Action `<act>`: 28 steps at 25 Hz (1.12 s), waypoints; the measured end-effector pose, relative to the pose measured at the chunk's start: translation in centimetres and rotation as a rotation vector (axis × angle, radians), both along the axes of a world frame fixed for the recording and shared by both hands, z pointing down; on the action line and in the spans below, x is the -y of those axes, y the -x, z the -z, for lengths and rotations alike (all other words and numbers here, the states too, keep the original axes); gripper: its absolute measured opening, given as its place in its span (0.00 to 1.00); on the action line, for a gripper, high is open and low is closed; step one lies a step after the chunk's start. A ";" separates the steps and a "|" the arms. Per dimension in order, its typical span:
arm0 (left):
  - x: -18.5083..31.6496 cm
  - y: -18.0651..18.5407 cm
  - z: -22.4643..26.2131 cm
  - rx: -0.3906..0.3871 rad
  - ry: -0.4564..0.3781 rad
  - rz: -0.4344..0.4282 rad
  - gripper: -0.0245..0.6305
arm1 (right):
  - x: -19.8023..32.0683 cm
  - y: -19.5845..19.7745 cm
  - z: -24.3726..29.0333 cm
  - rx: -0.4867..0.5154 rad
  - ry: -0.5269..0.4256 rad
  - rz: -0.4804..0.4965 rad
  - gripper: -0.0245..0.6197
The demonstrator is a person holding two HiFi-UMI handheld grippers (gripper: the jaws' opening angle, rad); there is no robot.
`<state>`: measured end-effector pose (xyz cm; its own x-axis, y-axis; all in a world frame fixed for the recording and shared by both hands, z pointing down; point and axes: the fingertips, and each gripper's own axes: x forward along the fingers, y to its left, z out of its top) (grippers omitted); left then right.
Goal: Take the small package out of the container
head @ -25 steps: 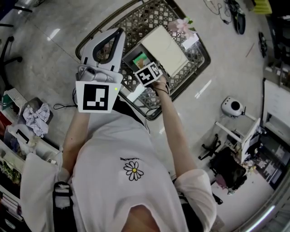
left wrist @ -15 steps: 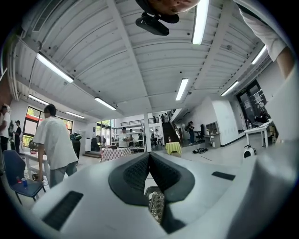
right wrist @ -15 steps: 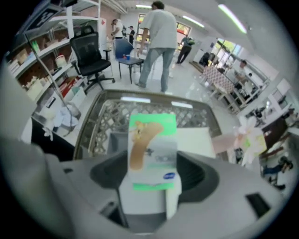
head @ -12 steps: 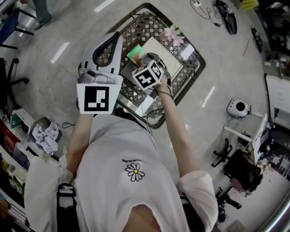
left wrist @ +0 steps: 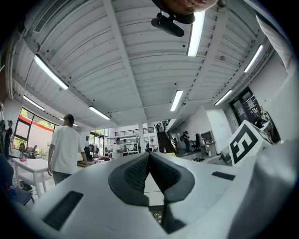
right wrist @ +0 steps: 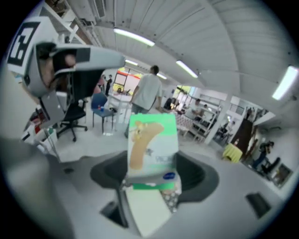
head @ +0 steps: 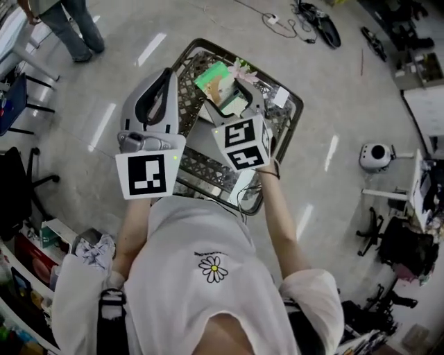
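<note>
In the right gripper view a small green package (right wrist: 152,144) with a plaster printed on it stands upright between the jaws, and my right gripper (right wrist: 154,179) is shut on it. The head view shows the same package (head: 216,78) held up over the dark wire basket (head: 295,111) by the right gripper (head: 229,97). My left gripper (head: 165,73) hangs over the basket's left side, pointing away from me. Its jaws meet in the left gripper view with nothing between them (left wrist: 149,158).
A pink flower-like item (head: 243,69) and a white slip (head: 281,97) lie at the basket's far side. A person (head: 69,21) stands at the upper left. Cables (head: 305,14) lie on the floor beyond, and a round white device (head: 377,156) sits to the right.
The right gripper has lifted the green package up out of the basket from beside the flat beige box. The left gripper stayed shut at the basket's left side.
</note>
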<state>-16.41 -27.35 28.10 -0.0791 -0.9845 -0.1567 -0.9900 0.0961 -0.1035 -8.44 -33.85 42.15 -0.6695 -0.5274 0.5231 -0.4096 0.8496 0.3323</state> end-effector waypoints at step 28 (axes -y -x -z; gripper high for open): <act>0.9 -13.1 2.9 0.044 -0.063 -0.275 0.07 | -5.9 -21.1 12.4 0.714 -0.173 -0.515 0.53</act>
